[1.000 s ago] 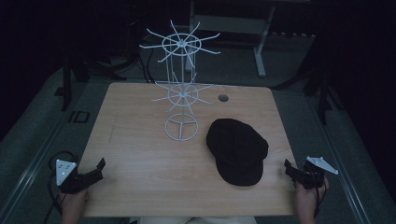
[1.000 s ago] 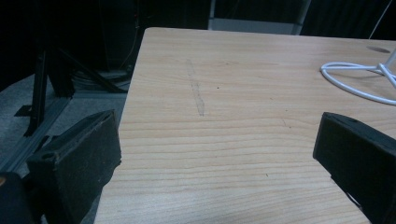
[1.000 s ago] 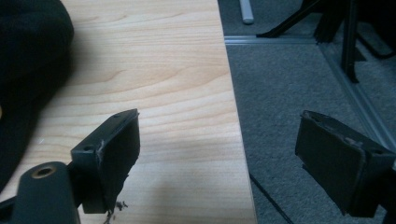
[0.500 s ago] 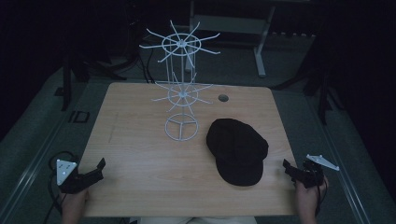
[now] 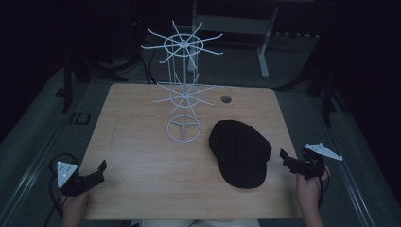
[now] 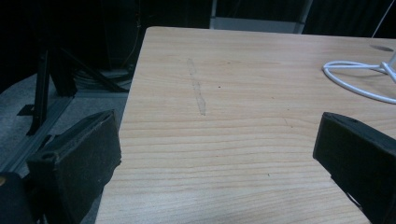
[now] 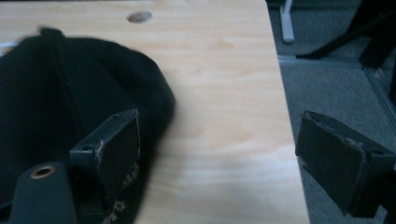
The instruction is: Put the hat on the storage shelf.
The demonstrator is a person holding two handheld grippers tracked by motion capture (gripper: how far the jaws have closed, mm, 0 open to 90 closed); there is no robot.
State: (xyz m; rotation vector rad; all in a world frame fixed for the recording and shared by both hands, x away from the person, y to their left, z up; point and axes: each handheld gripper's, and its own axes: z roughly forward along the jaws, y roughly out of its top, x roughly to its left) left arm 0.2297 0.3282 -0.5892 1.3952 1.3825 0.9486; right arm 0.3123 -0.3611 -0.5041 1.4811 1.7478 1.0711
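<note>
A black cap (image 5: 240,152) lies flat on the right half of the wooden table (image 5: 142,156); it fills the left side of the right gripper view as the cap (image 7: 56,93). A white wire rack (image 5: 183,90) with two tiers of spokes stands at the table's middle back; its ring base (image 6: 359,77) shows in the left gripper view. My left gripper (image 5: 98,170) is open at the table's front left corner, holding nothing. My right gripper (image 5: 286,157) is open at the right edge, just right of the cap, with one jaw over the cap's rim.
A round cable hole (image 5: 226,99) sits in the table near the back right. A white desk frame (image 5: 265,42) and dark stands are on the floor beyond. Grey floor surrounds the table on both sides.
My right gripper has crept slightly left toward the cap. The left gripper, cap and rack have stayed put.
</note>
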